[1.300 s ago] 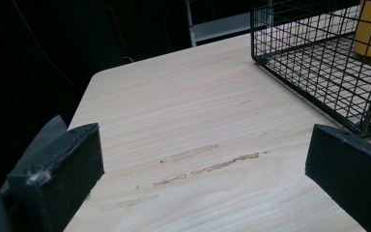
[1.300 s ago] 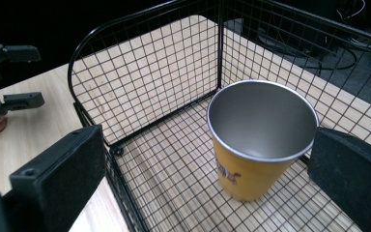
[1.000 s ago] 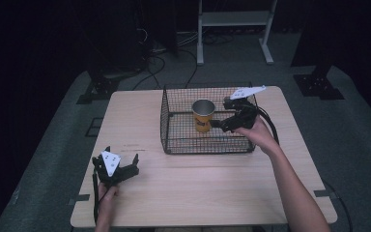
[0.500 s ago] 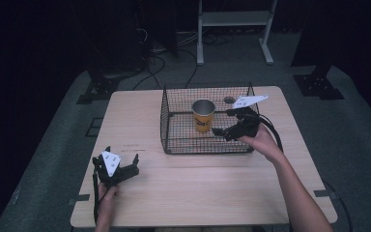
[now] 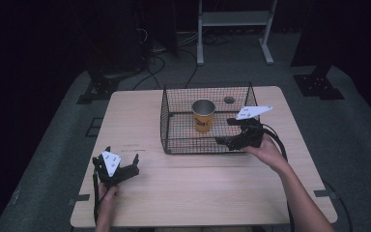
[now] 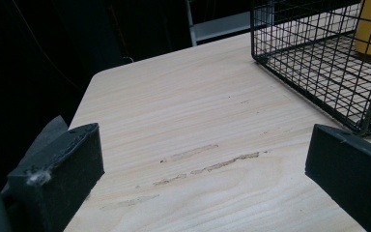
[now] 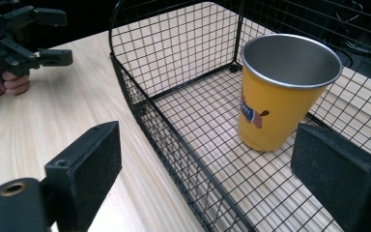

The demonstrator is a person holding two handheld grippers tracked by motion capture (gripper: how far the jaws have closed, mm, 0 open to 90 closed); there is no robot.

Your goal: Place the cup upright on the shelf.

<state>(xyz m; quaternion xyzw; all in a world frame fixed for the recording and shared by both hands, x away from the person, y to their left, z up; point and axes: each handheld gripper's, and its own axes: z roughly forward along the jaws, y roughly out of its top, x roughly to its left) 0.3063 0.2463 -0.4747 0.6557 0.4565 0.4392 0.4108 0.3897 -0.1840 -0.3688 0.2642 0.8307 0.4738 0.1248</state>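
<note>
A light wooden table (image 5: 188, 193) carries a black wire basket (image 5: 174, 140), open at the top, set toward the far middle of the tabletop. Inside it a yellow metal cup (image 5: 203, 115) stands upright on the mesh floor, its silver inside showing and a small printed figure on its side (in the right gripper view the figure looks like a little dog). The cup stands near the middle of the basket, apart from every wall.

The right gripper (image 5: 228, 131) hangs at the basket's near right corner, held in the person's right hand (image 5: 266, 151), its grey three-cornered plate tilted up above the rim. Its jaws stand wide apart with nothing between them; in its own view the near wall of the basket runs up between the two black pads and the cup sits ahead, just short of the right-hand pad, untouched.

The left gripper (image 5: 121, 157) rests low over the near left part of the table, well apart from the basket, in the person's left hand (image 5: 107, 195). Its jaws are also spread wide and empty, with bare, lightly scuffed wood between them and a corner of the basket off to one side.
</note>
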